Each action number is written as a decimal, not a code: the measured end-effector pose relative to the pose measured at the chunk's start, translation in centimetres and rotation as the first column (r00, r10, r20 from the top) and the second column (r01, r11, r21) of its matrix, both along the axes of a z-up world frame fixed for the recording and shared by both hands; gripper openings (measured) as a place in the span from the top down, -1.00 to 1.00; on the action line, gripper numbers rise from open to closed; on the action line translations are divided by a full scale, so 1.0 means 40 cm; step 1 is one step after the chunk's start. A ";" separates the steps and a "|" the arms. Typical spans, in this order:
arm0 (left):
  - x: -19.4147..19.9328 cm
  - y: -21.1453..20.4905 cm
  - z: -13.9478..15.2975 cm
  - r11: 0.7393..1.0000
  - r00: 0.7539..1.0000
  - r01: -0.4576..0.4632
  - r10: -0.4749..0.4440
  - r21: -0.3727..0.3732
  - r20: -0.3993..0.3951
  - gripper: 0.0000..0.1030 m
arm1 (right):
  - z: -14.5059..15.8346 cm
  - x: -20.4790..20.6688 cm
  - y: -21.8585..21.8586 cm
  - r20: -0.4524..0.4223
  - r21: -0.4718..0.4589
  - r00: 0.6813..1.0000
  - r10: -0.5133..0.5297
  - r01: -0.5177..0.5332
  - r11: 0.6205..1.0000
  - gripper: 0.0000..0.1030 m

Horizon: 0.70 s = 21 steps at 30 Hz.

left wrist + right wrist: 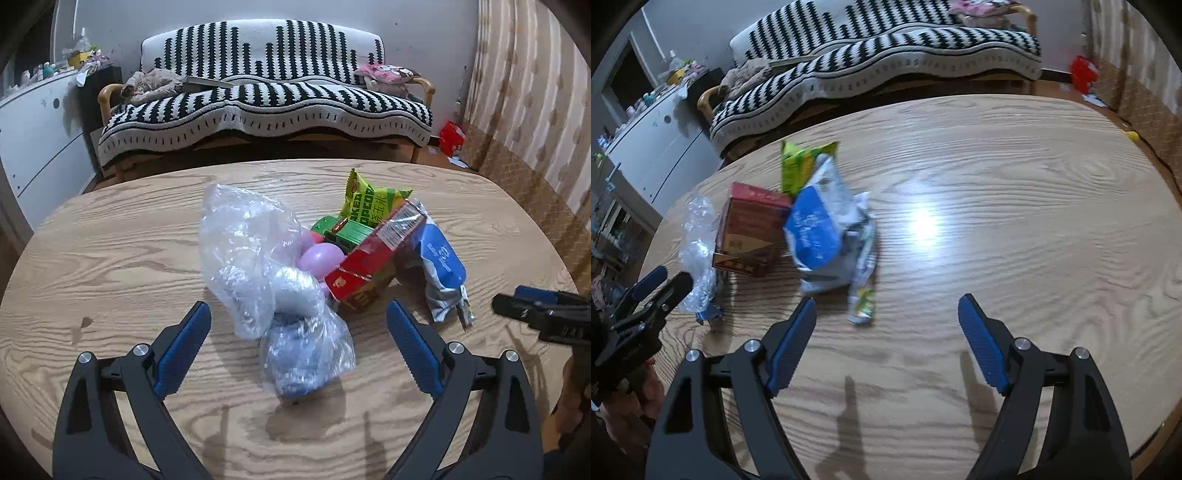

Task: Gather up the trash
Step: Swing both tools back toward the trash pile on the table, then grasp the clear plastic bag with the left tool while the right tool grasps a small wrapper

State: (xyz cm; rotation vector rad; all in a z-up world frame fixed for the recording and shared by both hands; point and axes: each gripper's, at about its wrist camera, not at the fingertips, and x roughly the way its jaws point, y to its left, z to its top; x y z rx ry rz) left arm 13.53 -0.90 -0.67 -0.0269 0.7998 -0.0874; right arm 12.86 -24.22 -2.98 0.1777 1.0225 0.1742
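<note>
Trash heaped near table centre, all in one touching cluster: clear crumpled plastic bag at 9 o'clock of pile, red carton in middle, blue-white pouch at 3 o'clock against carton, green popcorn packet at 12 o'clock behind carton. Purple ball-like item and green toy-like piece wedged btw bag and carton, seen in left wrist view only; hidden behind carton in right wrist view. Small green-white wrapper at 6 o'clock of pouch, clear in right wrist view, only partly visible under pouch's tail in left view. Left gripper over near end of plastic bag, jaws spread wide, bag's lower lump btw the blue pads but not pressed by them, so nothing grasped. Right gripper over bare wood at 5 o'clock of pile, jaws released and wide apart, nothing btw them, small wrapper just ahead of its left finger. Each gripper visible at edge of other's view: right one at 3 o'clock in left view, left one at 9 o'clock in right view w/ a hand under it. Beyond table at 12 o'clock: sofa under black-white striped throw; white cabinet at 10 o'clock; patterned curtain at 2 o'clock; red item on floor by curtain. Bright glare patch on table in right view only.
</note>
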 end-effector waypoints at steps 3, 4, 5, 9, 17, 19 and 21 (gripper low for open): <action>0.016 -0.014 -0.011 1.000 1.000 0.001 -0.001 0.012 -0.010 -0.81 | -0.020 0.026 0.029 -0.009 -0.013 1.000 0.008 -0.008 1.000 -0.34; 0.019 -0.018 -0.014 1.000 1.000 0.005 -0.005 0.015 -0.014 -0.81 | -0.028 0.035 0.037 -0.014 -0.024 1.000 0.011 -0.012 1.000 -0.28; 0.024 -0.022 -0.018 1.000 1.000 0.008 -0.007 0.020 -0.016 -0.81 | -0.033 0.041 0.042 -0.018 -0.035 1.000 0.013 -0.014 0.999 -0.25; 0.028 -0.023 -0.026 0.999 1.000 0.020 -0.019 0.040 -0.017 -0.81 | -0.065 0.070 0.070 -0.033 -0.081 0.999 0.034 -0.037 0.996 -0.11; 0.048 -0.011 -0.048 0.999 0.999 0.010 -0.008 0.049 -0.035 -0.81 | -0.073 0.069 0.079 -0.038 -0.134 0.997 0.072 -0.077 0.988 0.77; 0.056 -0.018 -0.055 0.999 0.999 0.008 -0.006 0.054 -0.039 -0.81 | -0.060 0.058 0.078 -0.022 -0.152 0.997 0.076 -0.078 0.985 0.78; 0.066 -0.027 -0.062 0.998 0.999 0.014 -0.011 0.066 -0.045 -0.80 | -0.051 0.051 0.074 -0.011 -0.153 0.997 0.076 -0.077 0.985 0.78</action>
